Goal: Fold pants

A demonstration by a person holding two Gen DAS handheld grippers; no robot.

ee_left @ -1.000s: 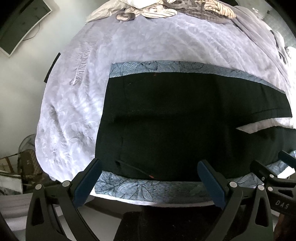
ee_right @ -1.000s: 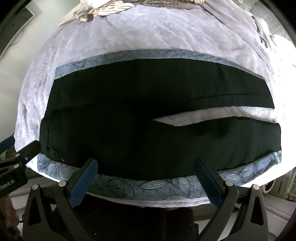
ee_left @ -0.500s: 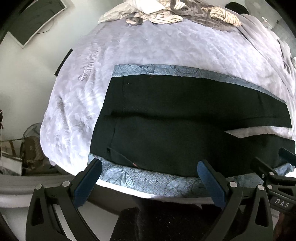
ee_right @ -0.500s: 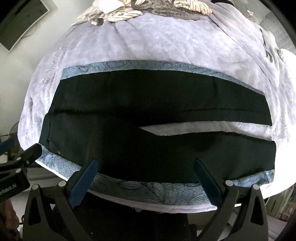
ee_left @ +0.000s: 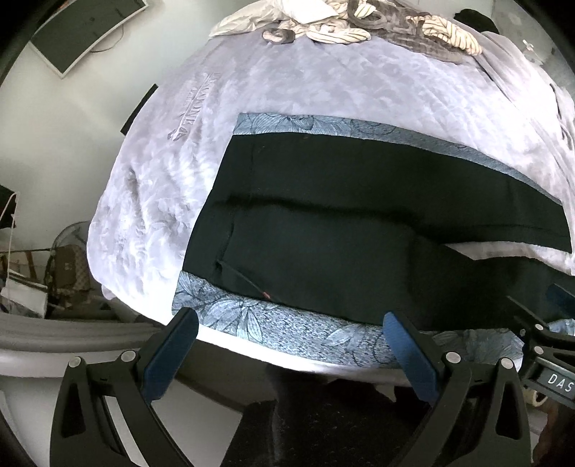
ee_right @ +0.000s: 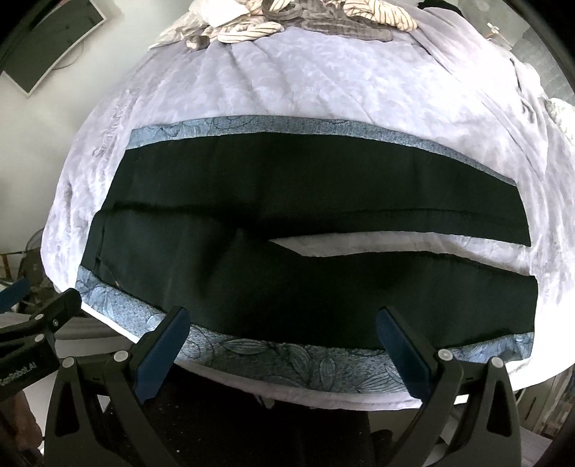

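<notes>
Black pants [ee_left: 341,222] lie flat across a blue floral cloth [ee_left: 251,319] on the bed, waistband at the left, both legs running right with a narrow gap between them [ee_right: 359,244]. The pants also fill the right wrist view [ee_right: 287,287]. My left gripper [ee_left: 291,334] is open and empty, hovering off the bed's near edge by the waist end. My right gripper [ee_right: 284,330] is open and empty, off the near edge by the near leg. Each gripper shows at the edge of the other's view.
A lilac quilted bedspread [ee_left: 323,89] covers the bed. A pile of striped and grey clothes [ee_left: 359,25] lies at the far end. A wall screen [ee_left: 82,32] hangs at the upper left. A fan and clutter [ee_left: 61,266] stand on the floor at the left.
Both grippers have drawn back and up from the bed's near edge, so the pants look smaller and farther. Both stay open and empty. The pants have not moved.
</notes>
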